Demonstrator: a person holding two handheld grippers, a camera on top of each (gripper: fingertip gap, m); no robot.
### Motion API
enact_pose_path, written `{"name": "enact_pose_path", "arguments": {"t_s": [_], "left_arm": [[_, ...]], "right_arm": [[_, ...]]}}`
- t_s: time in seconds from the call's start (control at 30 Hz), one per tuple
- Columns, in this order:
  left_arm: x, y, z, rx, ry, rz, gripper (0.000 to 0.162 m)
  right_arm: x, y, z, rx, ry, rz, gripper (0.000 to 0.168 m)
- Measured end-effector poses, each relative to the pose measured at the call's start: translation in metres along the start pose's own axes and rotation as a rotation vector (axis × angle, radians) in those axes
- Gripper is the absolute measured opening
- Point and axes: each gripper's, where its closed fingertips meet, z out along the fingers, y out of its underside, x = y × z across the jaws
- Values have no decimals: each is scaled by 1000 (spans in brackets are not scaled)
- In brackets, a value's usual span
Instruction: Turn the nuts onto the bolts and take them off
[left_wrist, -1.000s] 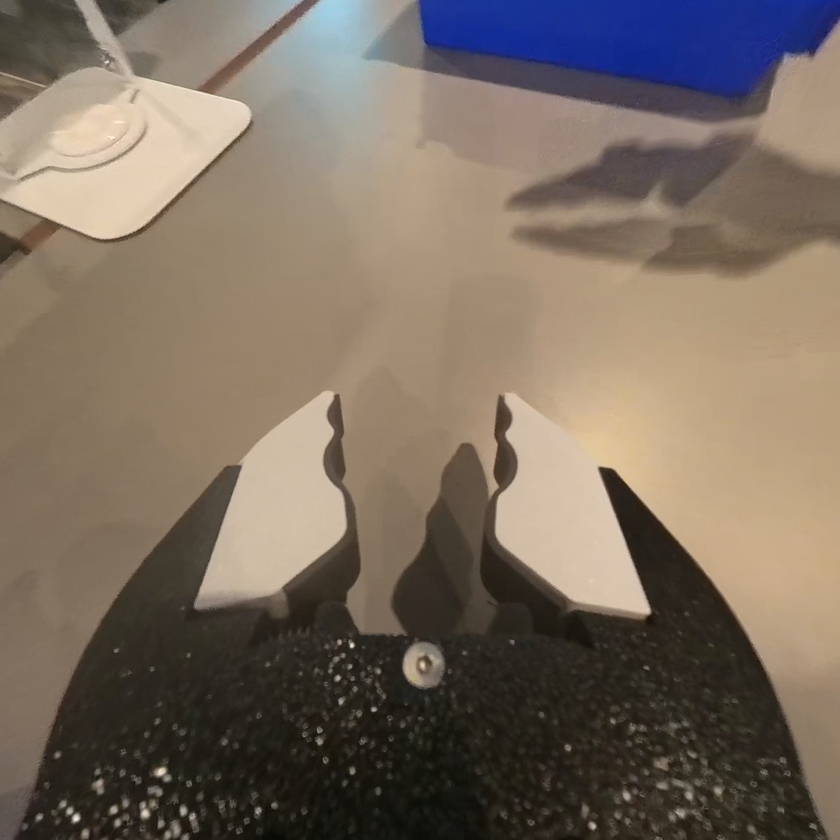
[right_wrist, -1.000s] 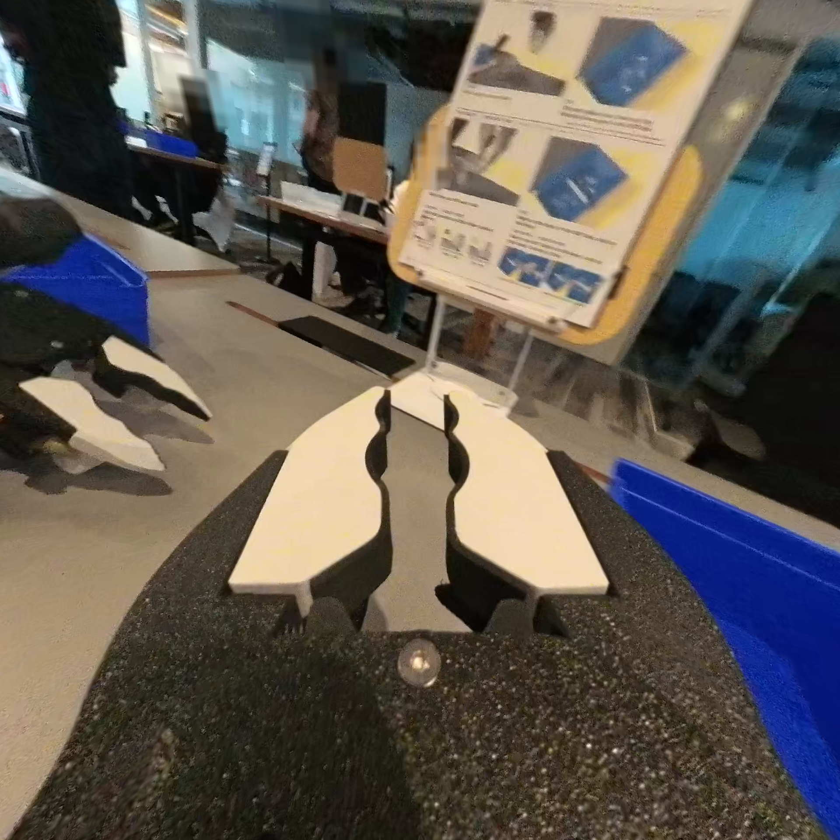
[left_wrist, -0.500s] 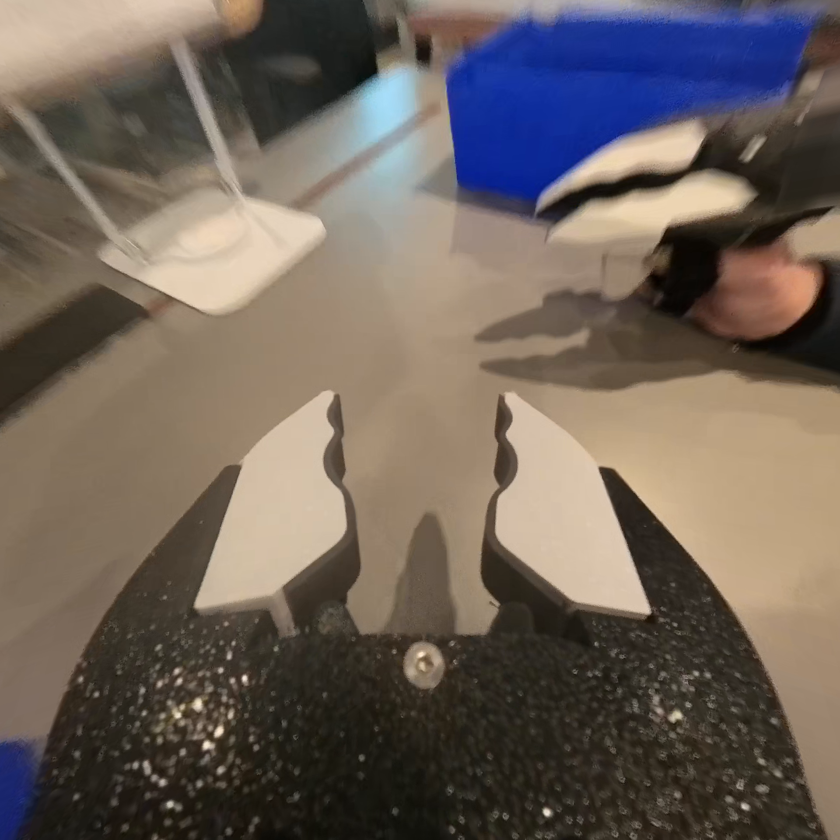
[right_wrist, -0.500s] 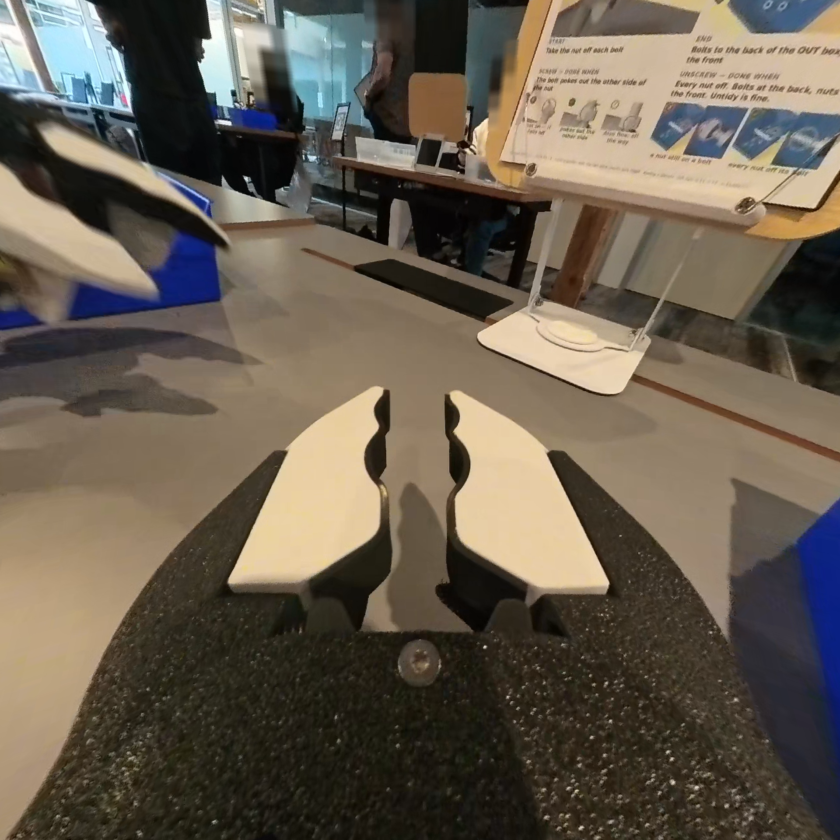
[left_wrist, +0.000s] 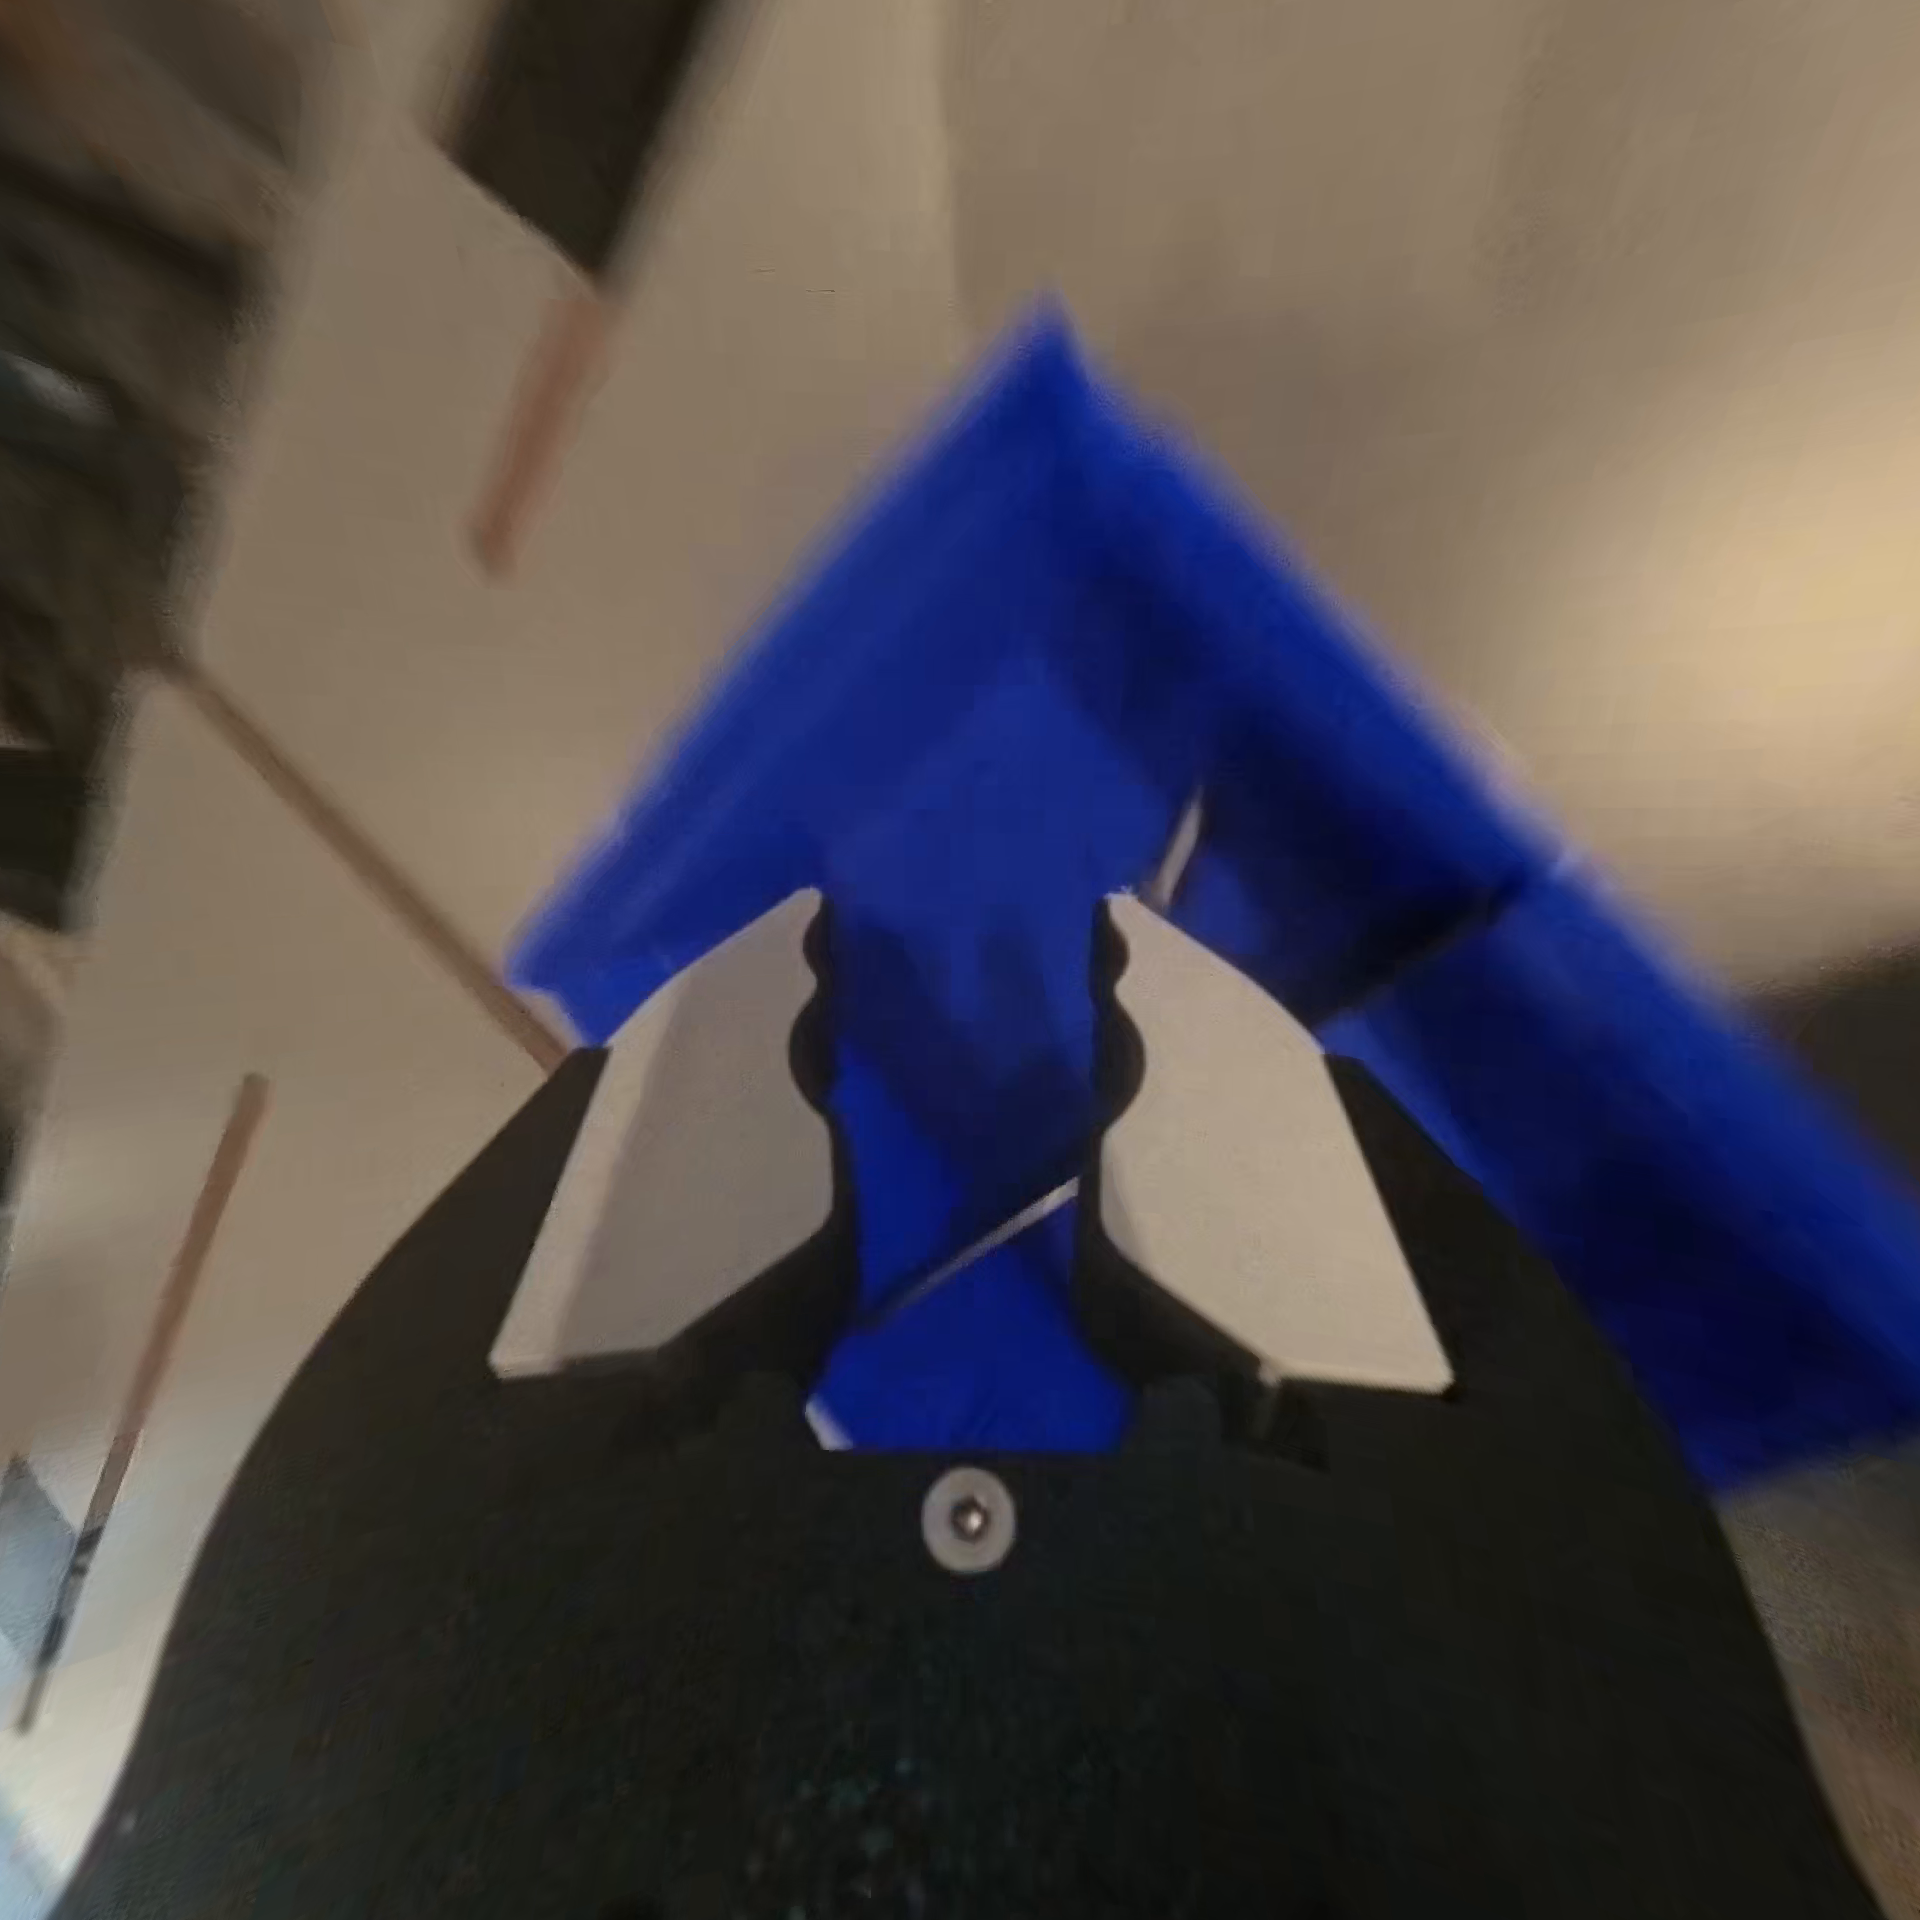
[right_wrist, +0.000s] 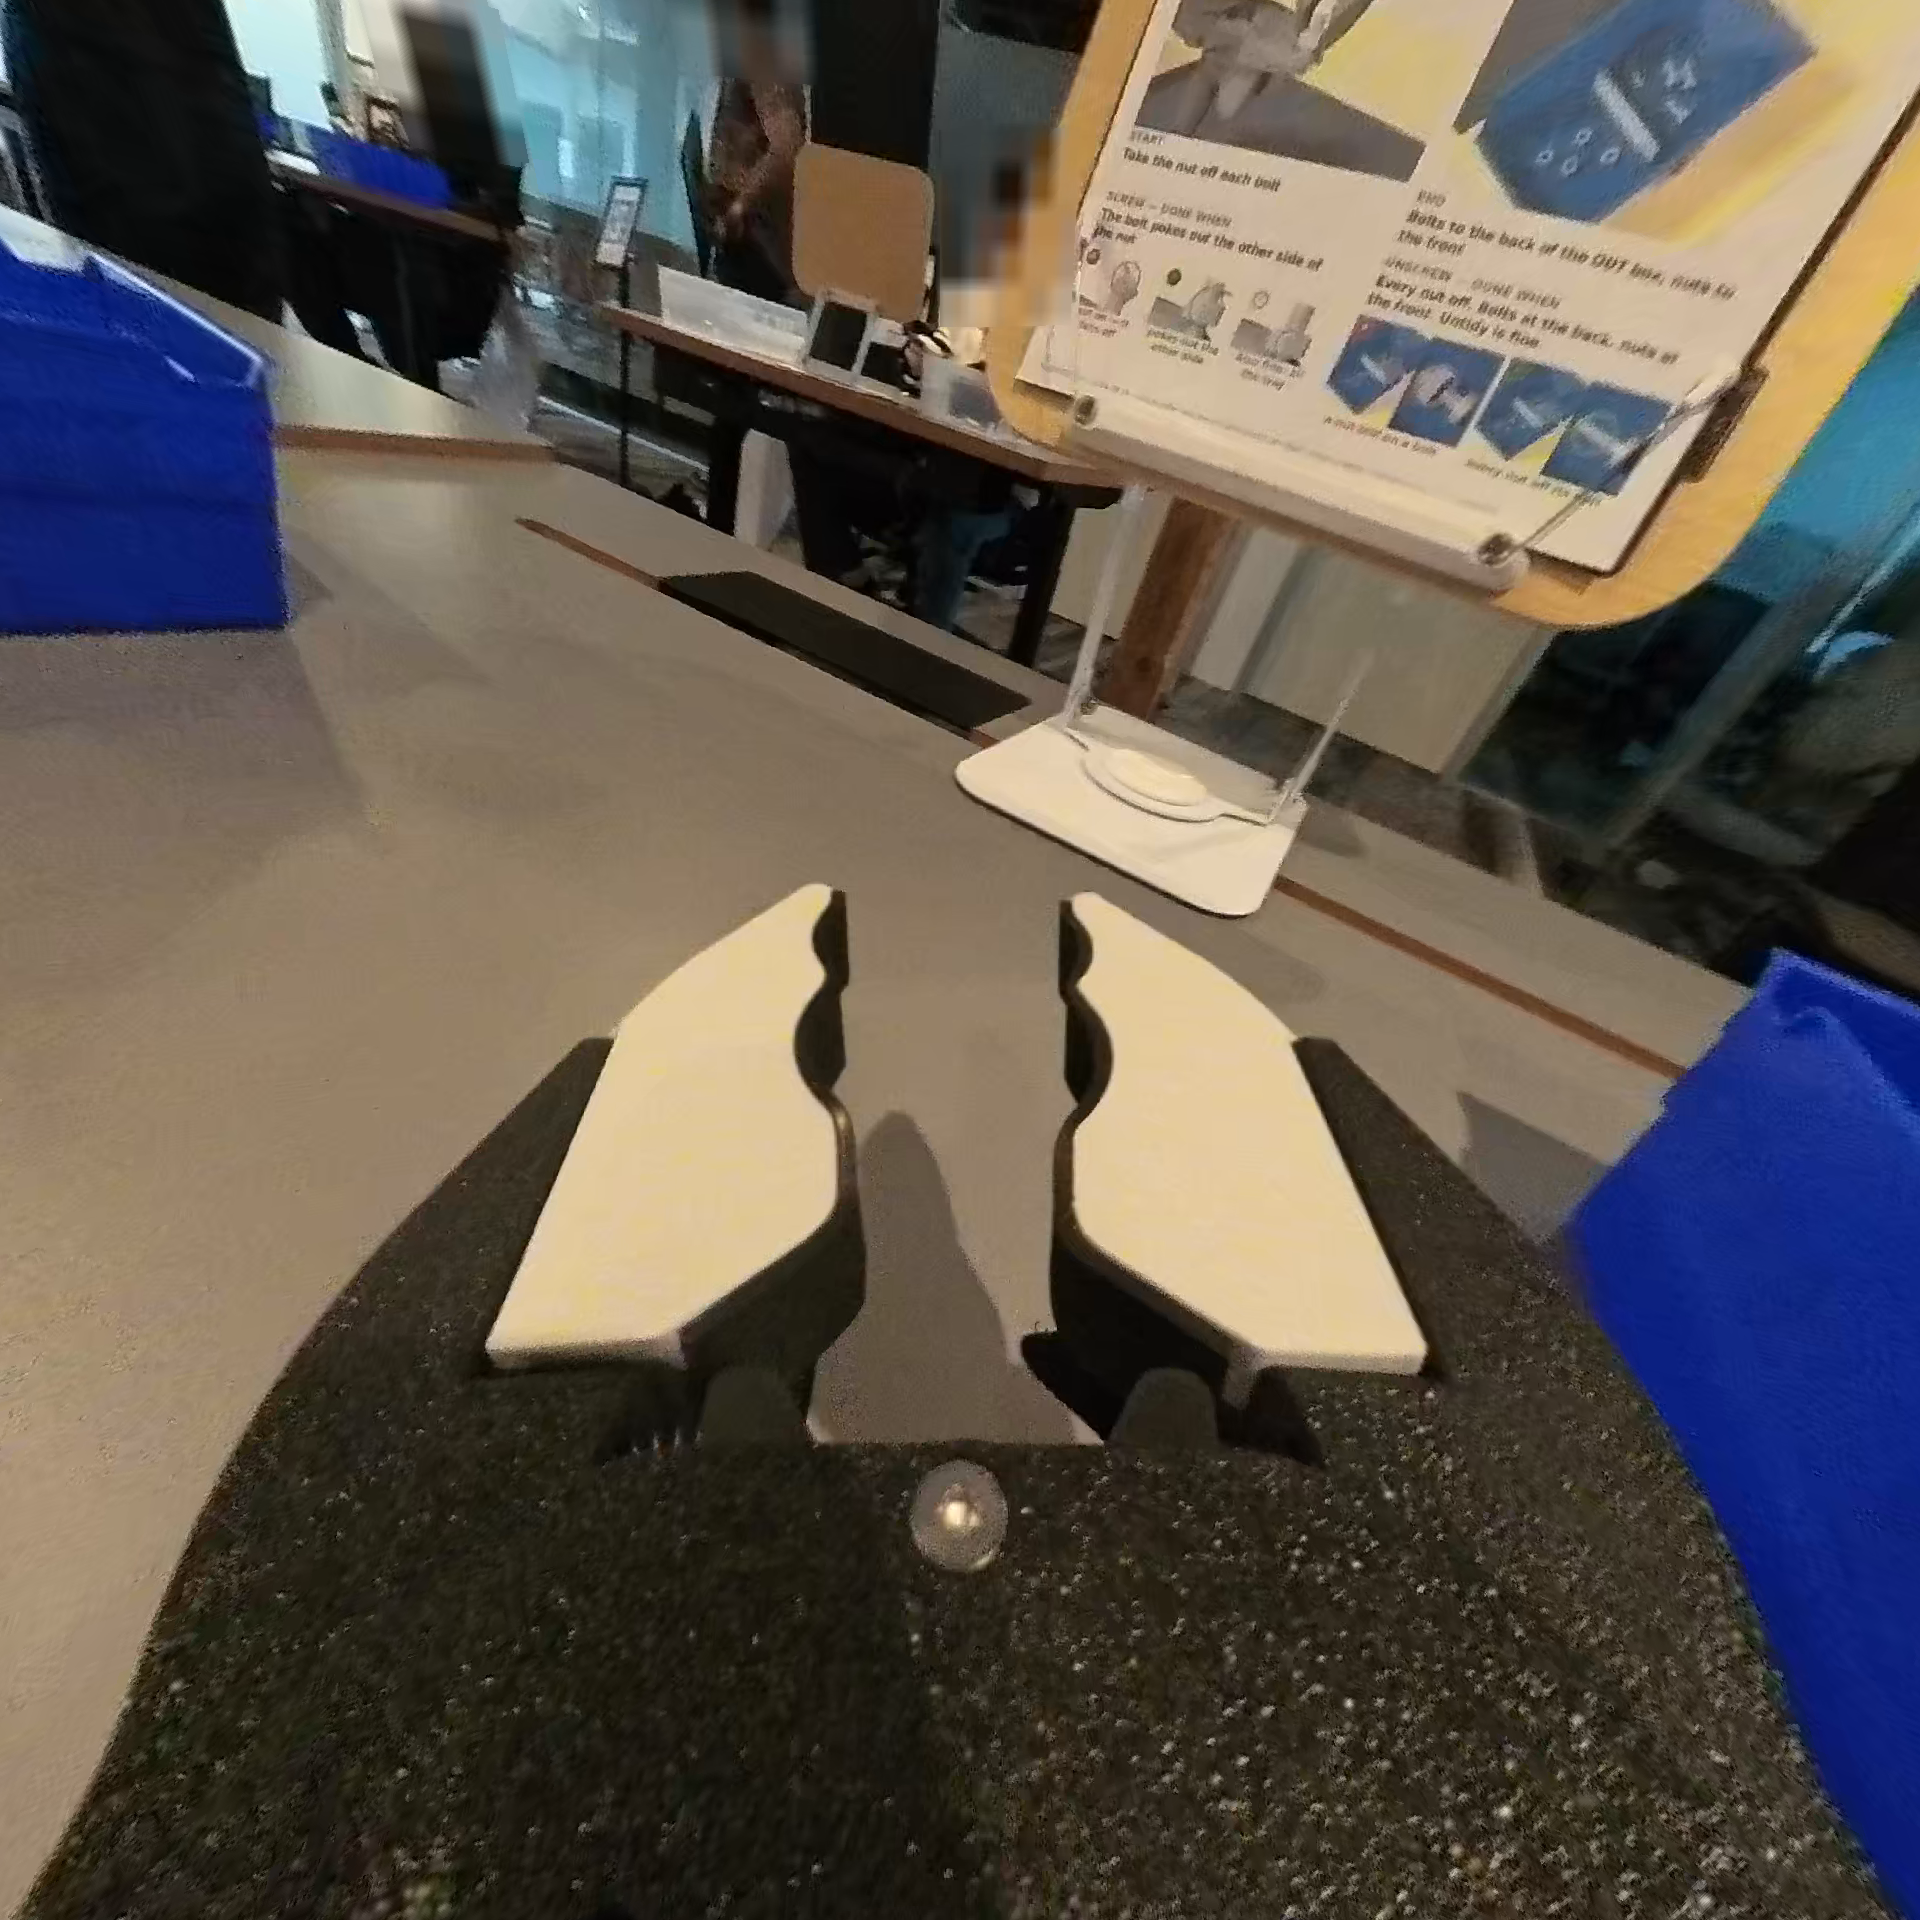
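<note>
No nut or bolt shows in either view. My left gripper is open and empty, and looks down from above at a blue bin; this view is blurred by motion and the bin's contents cannot be made out. My right gripper is open and empty, held low over the grey table. One blue bin stands at the far left of the right wrist view and another blue bin stands close on its right.
An instruction sheet on a wooden board stands on a white base at the table's far edge, ahead of the right gripper. A black mat lies along that edge. People and other tables are behind. Spacing between my two grippers at the tips: around 45 cm.
The left gripper has swung fast from the bare table to above a blue bin. The right gripper's fingers have opened wider and its view has tilted slightly; the left gripper has left its view.
</note>
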Motion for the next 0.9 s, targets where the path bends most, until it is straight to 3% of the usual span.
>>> {"name": "enact_pose_path", "arguments": {"t_s": [0.03, 0.13, 0.37, 0.53, 0.67, 0.73, 0.8, 0.9], "left_arm": [[3, 10, 9, -44, 77, 17, 44], [22, 19, 30, -53, 298, 103, 36], [48, 32, 68, -225, 520, 218, 24], [59, 35, 87, -334, 558, 271, 29], [55, 42, 100, -426, 485, 299, 41], [55, 39, 101, -427, 473, 328, 35], [57, 39, 101, -429, 471, 355, 18], [54, 39, 101, -427, 440, 334, 17]], "right_arm": [[0, 0, 0, -6, 9, -22, 38], [1, 5, 4, -40, 36, -73, 37], [-2, 12, 9, -86, 40, -121, 35], [1, 7, 6, -53, 46, -101, 32], [3, 7, 5, -46, 37, -64, 32], [4, 6, 5, -39, 37, -55, 32], [4, 4, 4, -31, 32, -48, 31], [3, 3, 3, -23, 17, -40, 30]]}}
